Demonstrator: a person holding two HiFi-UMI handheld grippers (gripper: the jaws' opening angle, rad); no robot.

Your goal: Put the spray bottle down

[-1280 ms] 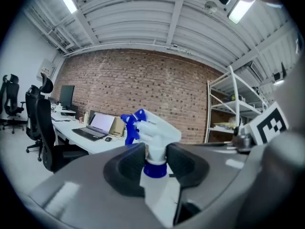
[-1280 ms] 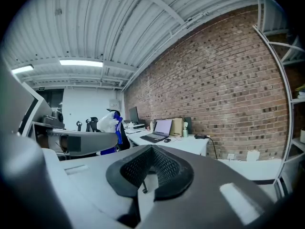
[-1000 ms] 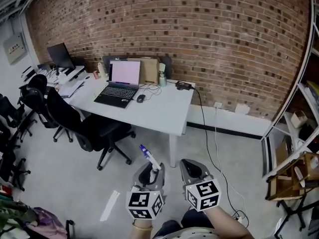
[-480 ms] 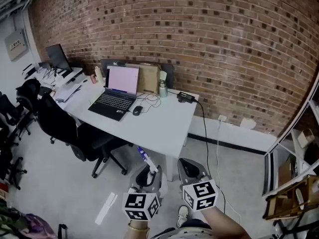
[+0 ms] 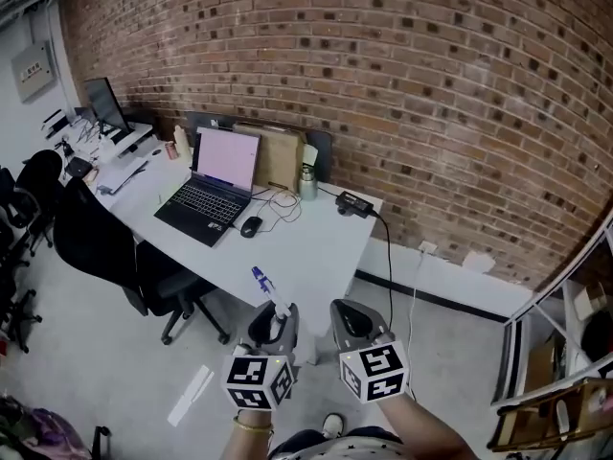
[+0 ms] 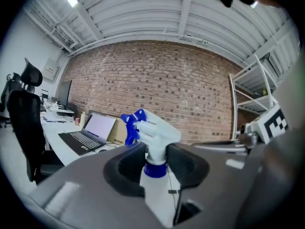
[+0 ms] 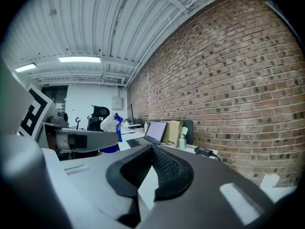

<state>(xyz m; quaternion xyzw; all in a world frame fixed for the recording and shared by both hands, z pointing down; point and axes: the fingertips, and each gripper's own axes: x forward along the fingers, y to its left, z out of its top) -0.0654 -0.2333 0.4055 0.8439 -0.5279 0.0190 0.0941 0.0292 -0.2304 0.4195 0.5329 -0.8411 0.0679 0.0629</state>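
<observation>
The spray bottle has a white body, a blue collar and a blue trigger. My left gripper is shut on its neck and holds it upright, near the front edge of the white table. In the left gripper view the two dark pads clamp the spray bottle just above the collar, at the left gripper. My right gripper hangs beside it on the right. The right gripper has its pads together with nothing between them. The spray bottle shows at the left of the right gripper view.
On the table stand an open laptop, a mouse, a brown bag, a small flask and a power brick with its cable. A black office chair is at the table's left. A brick wall rises behind, and metal shelving stands on the right.
Both grippers have travelled forward toward the white table, which now lies much closer. The bottle stays clamped in the left gripper. The right gripper keeps alongside it.
</observation>
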